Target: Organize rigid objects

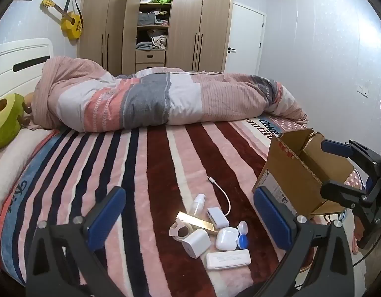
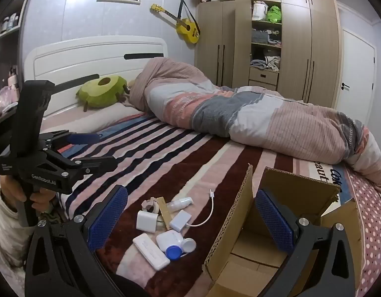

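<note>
A pile of small items lies on the striped blanket: a white charger cube [image 1: 196, 242], an earbud case [image 1: 225, 238], a flat white case [image 1: 228, 260], a gold bar [image 1: 195, 220], a clear spray bottle [image 1: 198, 203], a white adapter [image 1: 217, 216] with cable, and a blue-and-white lens case [image 1: 242, 236]. The pile also shows in the right wrist view [image 2: 165, 225]. An open cardboard box [image 1: 297, 170] stands to the right [image 2: 242, 242]. My left gripper [image 1: 188, 217] is open above the pile. My right gripper [image 2: 190, 220] is open, one finger over the box.
A rolled quilt [image 1: 165, 99] lies across the far half of the bed. A green plush [image 1: 5, 121] sits by the white headboard [image 2: 96, 57]. A wardrobe [image 1: 153, 22] and door [image 1: 242, 39] stand behind. The bed's front edge is near the pile.
</note>
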{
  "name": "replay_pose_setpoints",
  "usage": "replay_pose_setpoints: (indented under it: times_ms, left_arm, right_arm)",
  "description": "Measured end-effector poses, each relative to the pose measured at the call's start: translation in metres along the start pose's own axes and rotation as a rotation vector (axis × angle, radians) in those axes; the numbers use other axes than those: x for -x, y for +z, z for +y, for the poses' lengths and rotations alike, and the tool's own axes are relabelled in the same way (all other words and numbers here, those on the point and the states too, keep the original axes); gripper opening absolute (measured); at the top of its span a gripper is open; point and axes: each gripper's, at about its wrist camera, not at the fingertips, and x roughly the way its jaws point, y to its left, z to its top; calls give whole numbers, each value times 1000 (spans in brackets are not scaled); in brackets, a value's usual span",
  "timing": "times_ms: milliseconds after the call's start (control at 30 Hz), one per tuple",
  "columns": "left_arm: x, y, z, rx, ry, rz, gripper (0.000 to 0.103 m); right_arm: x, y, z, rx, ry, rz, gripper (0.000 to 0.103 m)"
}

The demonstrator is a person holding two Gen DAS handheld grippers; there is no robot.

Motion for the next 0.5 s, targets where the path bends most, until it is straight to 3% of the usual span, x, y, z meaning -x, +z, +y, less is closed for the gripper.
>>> replay_pose_setpoints:
  times_ms: [500]
  left_arm:
    - [0,0,1,3,-1,-13,103]
  right_arm:
    - [0,-1,1,4,-2,9,103]
